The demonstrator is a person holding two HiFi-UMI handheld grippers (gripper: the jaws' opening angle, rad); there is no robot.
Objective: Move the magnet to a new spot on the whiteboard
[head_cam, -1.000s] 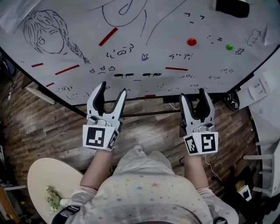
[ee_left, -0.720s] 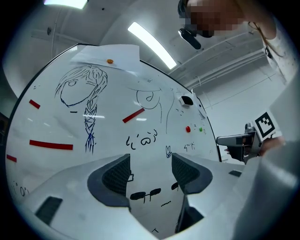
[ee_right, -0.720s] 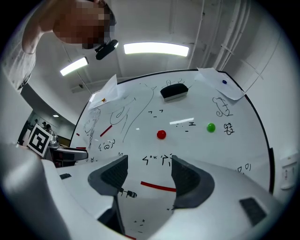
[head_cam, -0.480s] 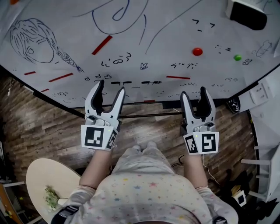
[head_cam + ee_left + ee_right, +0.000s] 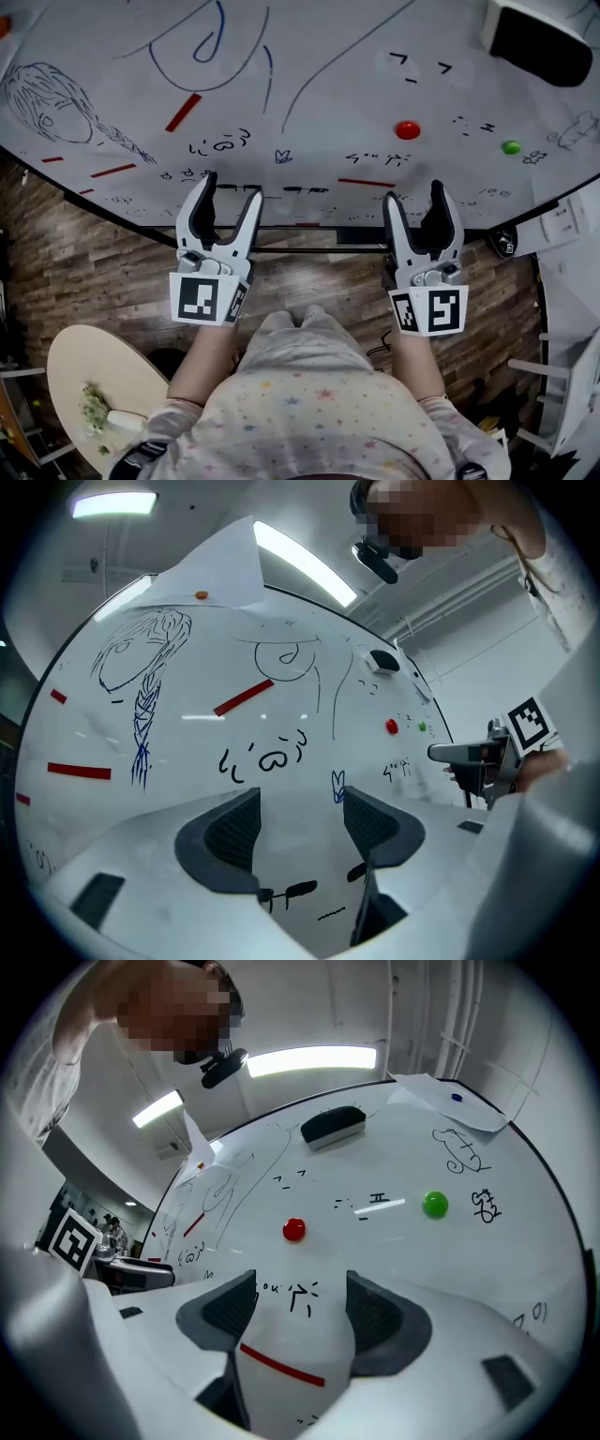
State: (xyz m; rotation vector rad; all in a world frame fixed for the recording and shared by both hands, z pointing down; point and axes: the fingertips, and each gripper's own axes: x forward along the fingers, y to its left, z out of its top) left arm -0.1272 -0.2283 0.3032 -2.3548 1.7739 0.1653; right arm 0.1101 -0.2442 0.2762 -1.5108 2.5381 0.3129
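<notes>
A round red magnet point(image 5: 408, 129) sticks to the whiteboard point(image 5: 319, 56), with a round green magnet point(image 5: 511, 147) to its right. The right gripper view shows the red magnet point(image 5: 294, 1230) just beyond the jaws and the green magnet point(image 5: 435, 1205) further right. My right gripper point(image 5: 418, 204) is open at the board's lower edge, below the red magnet and apart from it. My left gripper point(image 5: 224, 199) is open too, at the lower edge further left, empty. In the left gripper view the red magnet point(image 5: 392, 727) is small and far right.
A black eraser point(image 5: 541, 42) sits on the board at the upper right. Red strip magnets point(image 5: 183, 112) and marker drawings cover the board. A round table point(image 5: 94, 384) stands at the lower left over a wooden floor point(image 5: 84, 272). White furniture point(image 5: 572, 281) stands at the right.
The view has shifted so the board's drawings slid left and the eraser came further into view. Both grippers stay open near the board's lower edge, a little closer to it.
</notes>
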